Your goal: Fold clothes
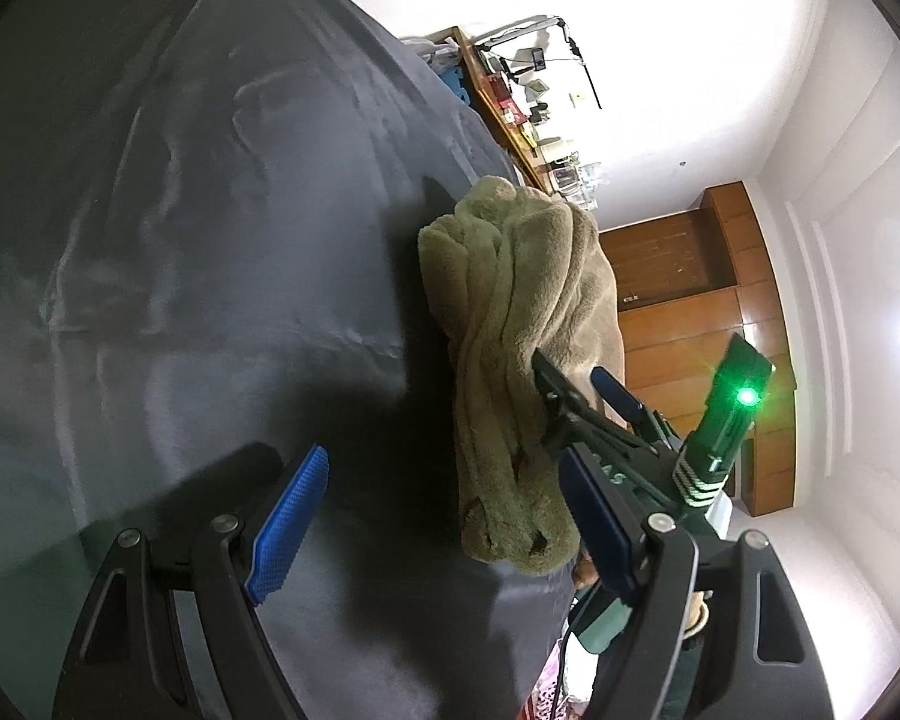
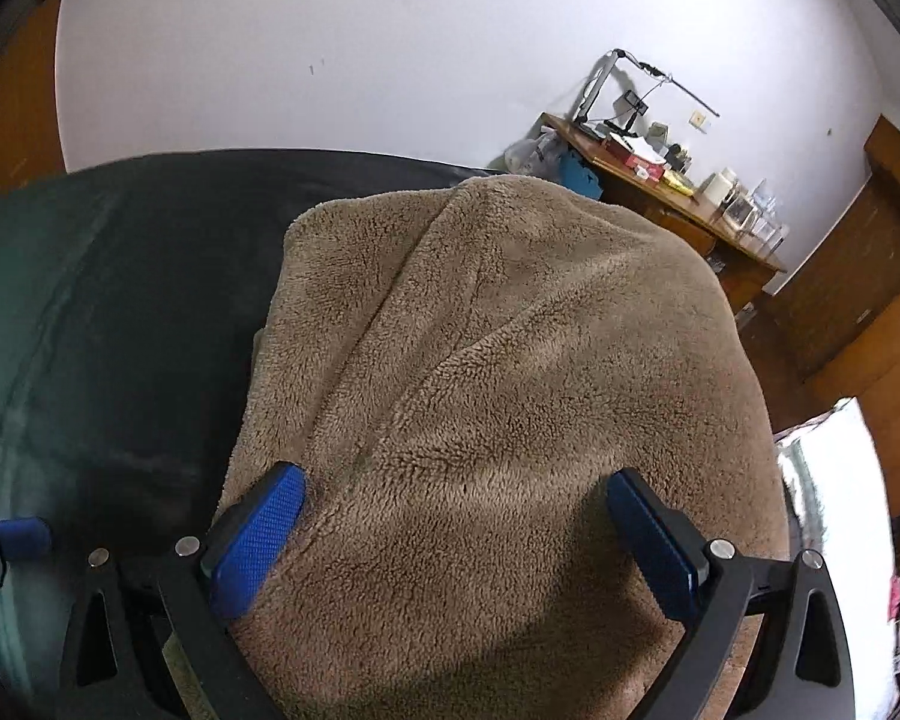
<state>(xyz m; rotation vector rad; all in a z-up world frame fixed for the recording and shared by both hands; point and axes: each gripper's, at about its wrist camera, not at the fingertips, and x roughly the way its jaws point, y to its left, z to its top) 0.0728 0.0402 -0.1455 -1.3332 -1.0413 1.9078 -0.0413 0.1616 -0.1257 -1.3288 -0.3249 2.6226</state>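
A tan fleece garment (image 1: 510, 312) lies folded in a long bundle on the dark bed sheet (image 1: 180, 210), near the bed's right edge. My left gripper (image 1: 444, 462) is open. The bundle's near end shows just inside its right pad (image 1: 597, 528), and nothing is pinched. My right gripper (image 1: 570, 369), with a green light on its body, reaches over the bundle from the right. In the right wrist view the fleece (image 2: 510, 330) fills the middle, and the right gripper (image 2: 455, 477) stands wide open with its pads (image 2: 258, 540) resting on top of the pile.
A cluttered wooden desk (image 2: 660, 180) stands past the far end of the bed against the white wall. Brown wooden doors and panels (image 1: 690, 300) are on the right. The bed's edge (image 1: 546, 618) drops off right beside the garment. A blue pad of the left gripper (image 2: 18, 540) shows at the left rim.
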